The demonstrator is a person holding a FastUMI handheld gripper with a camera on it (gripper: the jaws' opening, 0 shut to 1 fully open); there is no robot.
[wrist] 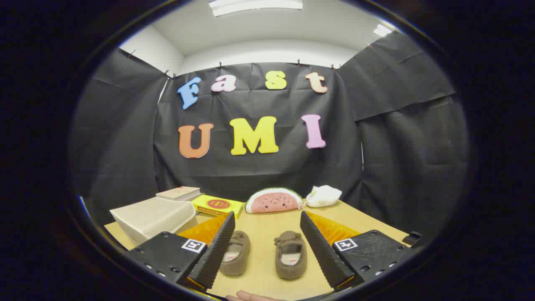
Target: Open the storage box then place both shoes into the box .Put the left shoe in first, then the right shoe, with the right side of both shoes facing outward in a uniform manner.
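**Fingers spread, nothing held; box not yet opened**

Fingers [267, 246] released wide, gripping nothing, held above the near edge of the surface [267, 225]. The two shoes [263, 253] sit side by side between them, toes pointing far. Storage box [152, 217] lies to the left, just beyond the left finger, lid apparently down. Books, a watermelon toy [273, 200] and a white item line the far edge. Judged step: the opening. Next move calls for swinging left to the lid.
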